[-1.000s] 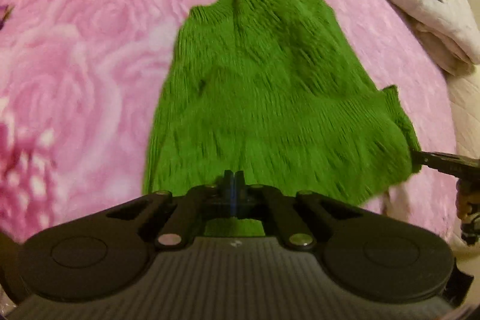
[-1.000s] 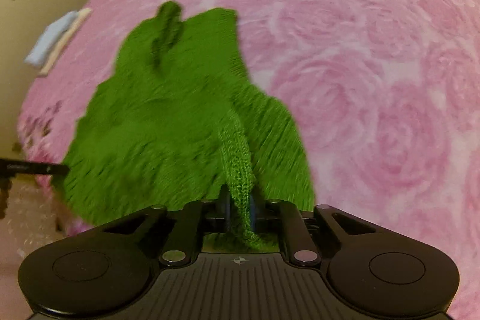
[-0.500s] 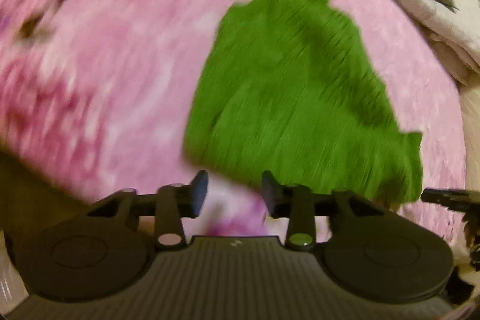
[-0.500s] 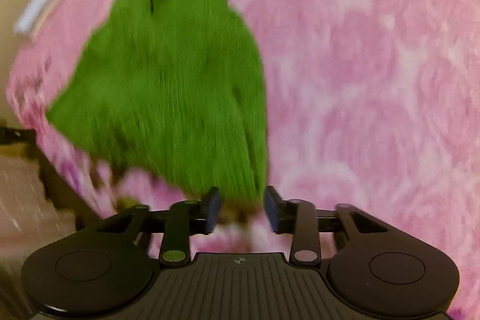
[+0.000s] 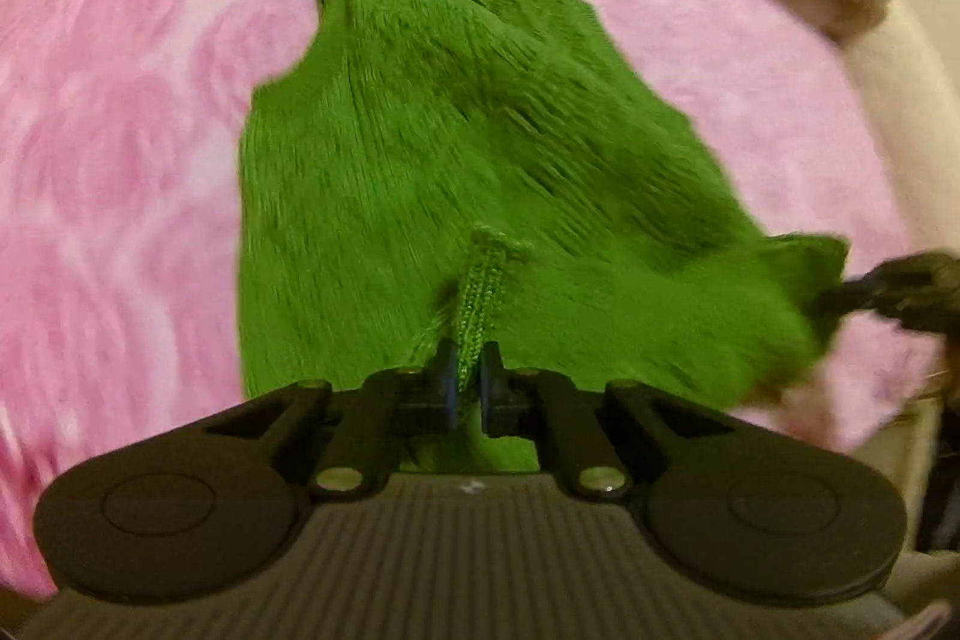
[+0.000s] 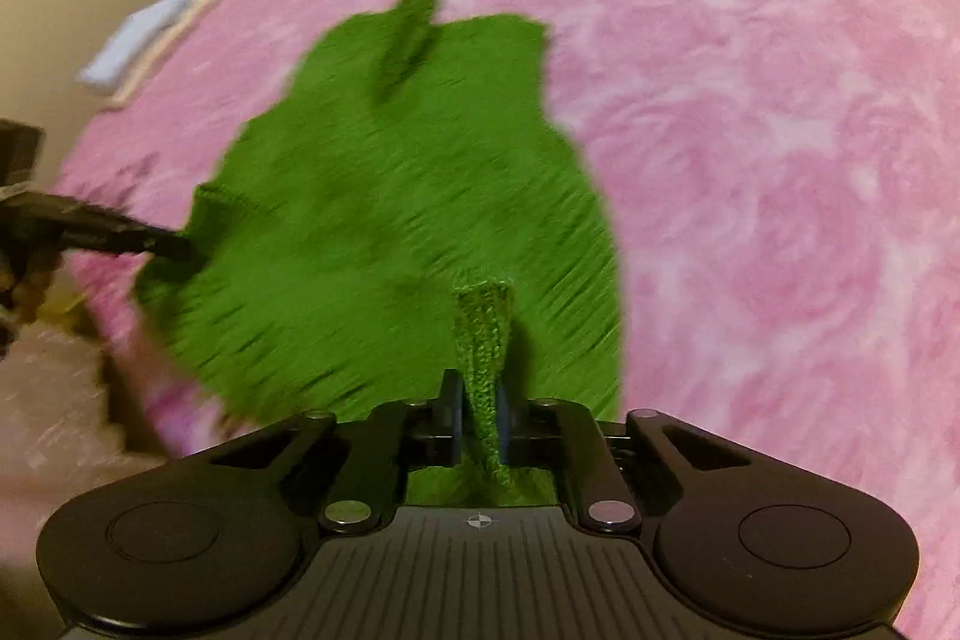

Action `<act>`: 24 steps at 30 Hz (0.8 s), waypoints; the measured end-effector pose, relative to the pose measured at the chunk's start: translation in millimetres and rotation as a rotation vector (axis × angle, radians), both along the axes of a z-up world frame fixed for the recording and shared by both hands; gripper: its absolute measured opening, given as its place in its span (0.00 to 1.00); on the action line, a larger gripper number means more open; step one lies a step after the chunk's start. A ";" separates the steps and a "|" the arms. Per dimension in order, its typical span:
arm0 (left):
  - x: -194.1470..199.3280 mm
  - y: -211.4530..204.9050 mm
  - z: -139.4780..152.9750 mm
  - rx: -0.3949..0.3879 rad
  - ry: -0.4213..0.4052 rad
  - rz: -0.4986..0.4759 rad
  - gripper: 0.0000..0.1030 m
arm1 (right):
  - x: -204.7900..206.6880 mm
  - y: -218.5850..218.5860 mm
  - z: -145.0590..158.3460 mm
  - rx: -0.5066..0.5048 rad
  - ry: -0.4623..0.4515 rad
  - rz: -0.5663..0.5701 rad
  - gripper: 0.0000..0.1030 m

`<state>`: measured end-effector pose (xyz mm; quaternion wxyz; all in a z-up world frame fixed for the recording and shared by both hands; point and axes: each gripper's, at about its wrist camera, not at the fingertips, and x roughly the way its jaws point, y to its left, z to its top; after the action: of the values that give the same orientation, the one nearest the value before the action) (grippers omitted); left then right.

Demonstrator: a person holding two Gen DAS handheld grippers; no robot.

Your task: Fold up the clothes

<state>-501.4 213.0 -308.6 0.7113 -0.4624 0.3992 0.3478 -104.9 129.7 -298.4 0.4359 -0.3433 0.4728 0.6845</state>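
Both tools [image 5: 465, 381] [image 6: 480, 415] clamped on green sweater [image 5: 456, 148]

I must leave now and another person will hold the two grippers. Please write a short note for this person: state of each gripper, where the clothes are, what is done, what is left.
Left gripper: jaws have just closed, now shut on a pinch of the green knitted garment at its near edge.
Right gripper: jaws have just closed too, shut on a fold of the same near edge, further along it.
The garment lies spread on the pink rose-pattern blanket, neck end away from you.
Done: both near-edge grips are taken.
Left: no fold is visible yet. Probably carry the near edge toward the neck end, then release and smooth it.
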 end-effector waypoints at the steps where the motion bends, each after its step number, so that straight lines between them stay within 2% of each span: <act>1: -8.7 -12.1 4.2 -0.017 -0.016 0.009 0.04 | -2.2 -9.9 1.2 -0.031 0.017 0.026 0.08; 3: -24.4 -30.4 5.1 -0.076 0.008 0.031 0.06 | -6.0 -28.8 2.4 -0.098 0.045 0.075 0.09; 4: -31.3 -37.0 4.8 -0.111 0.021 0.045 0.08 | -6.2 -35.5 -0.9 -0.145 0.033 0.088 0.13; 5: -38.1 -43.7 4.5 -0.146 0.034 0.058 0.13 | -6.0 -41.4 -4.1 -0.180 0.009 0.095 0.16; 6: -44.9 -50.3 4.2 -0.181 0.047 0.071 0.18 | -5.1 -46.6 -7.0 -0.211 -0.012 0.099 0.27; 7: -49.8 -52.4 7.1 -0.178 0.068 0.082 0.18 | -2.2 -48.8 -8.7 -0.228 -0.026 0.091 0.35; 10: -60.5 -38.9 23.7 -0.100 0.091 0.137 0.18 | 10.1 -41.4 -8.3 -0.233 -0.045 0.030 0.43; 14: -57.0 14.6 30.4 -0.026 0.066 0.216 0.29 | 23.6 -1.5 1.2 -0.146 -0.057 -0.088 0.45; 18: -37.2 77.5 20.7 0.037 0.043 0.213 0.30 | 40.3 52.2 7.7 -0.060 -0.018 -0.232 0.46; 24: -10.8 159.2 -18.1 0.025 0.001 0.274 0.30 | 55.1 127.1 -2.2 -0.020 0.064 -0.353 0.46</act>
<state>-512.2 372.2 -326.7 0.6627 -0.5034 0.3281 0.4468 -49.8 256.8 -300.6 0.5307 -0.2373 0.5461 0.6032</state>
